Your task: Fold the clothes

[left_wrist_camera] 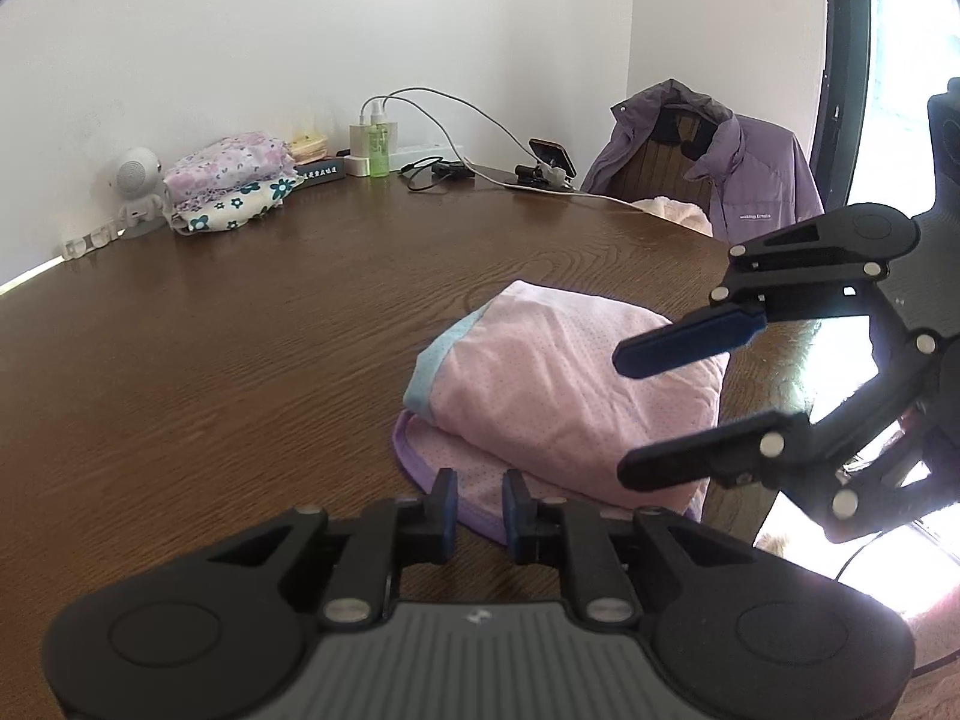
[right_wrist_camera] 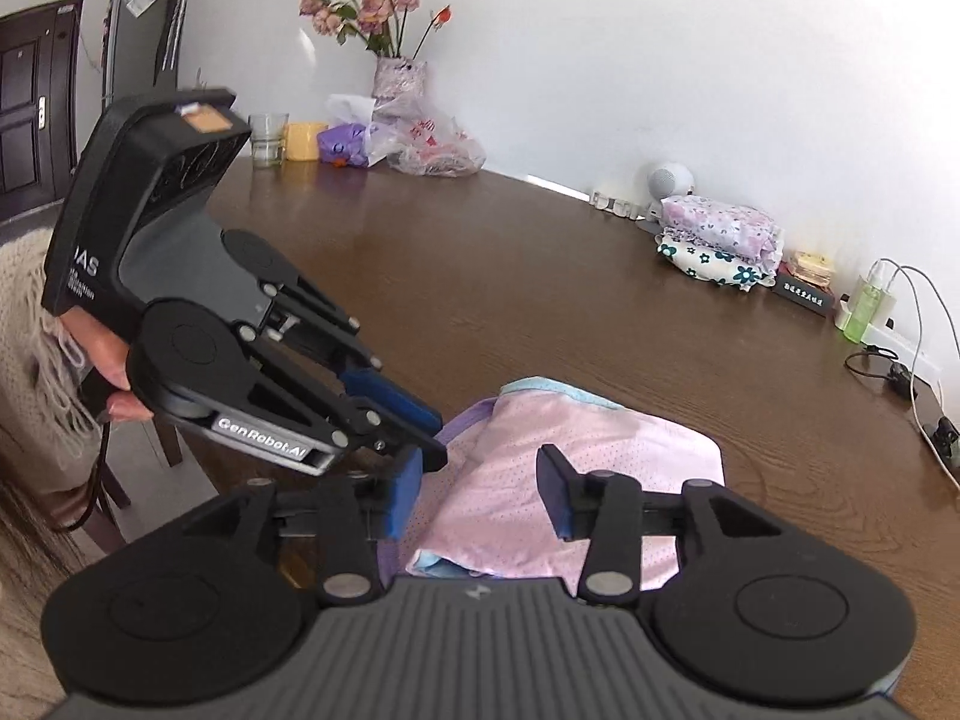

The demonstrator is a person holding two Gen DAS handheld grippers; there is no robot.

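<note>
At the near edge of the desk [left_wrist_camera: 240, 312], left wrist view: the pink garment [left_wrist_camera: 540, 396] lies folded into a compact bundle, blue-trimmed layer on top, purple-trimmed layer under it reaching toward the camera. The left gripper [left_wrist_camera: 480, 507] sits low over that purple hem, jaws a narrow gap apart; the hem shows through the gap, but whether the pads pinch cloth cannot be told from here. The right gripper [left_wrist_camera: 624, 420] comes in from the right, jaws apart, one finger above the bundle and one at its side, nothing clamped. A stack of folded floral clothes [left_wrist_camera: 231, 189] sits at the far left corner by the wall; a purple jacket [left_wrist_camera: 732, 174] hangs on a chair beyond the far edge. Right wrist view: the right gripper [right_wrist_camera: 480, 498] straddles the bundle's near end, jaws spread and clear of the cloth. The left gripper [right_wrist_camera: 429, 429], in a person's hand [right_wrist_camera: 114, 372], noses into the purple edge, nearly closed. Judgement: folding looks nearly done; what remains is squaring up or moving it. Take both layers together at the hem, close fully before lifting, keep both claws level, or the top layer will slide and open.
</note>
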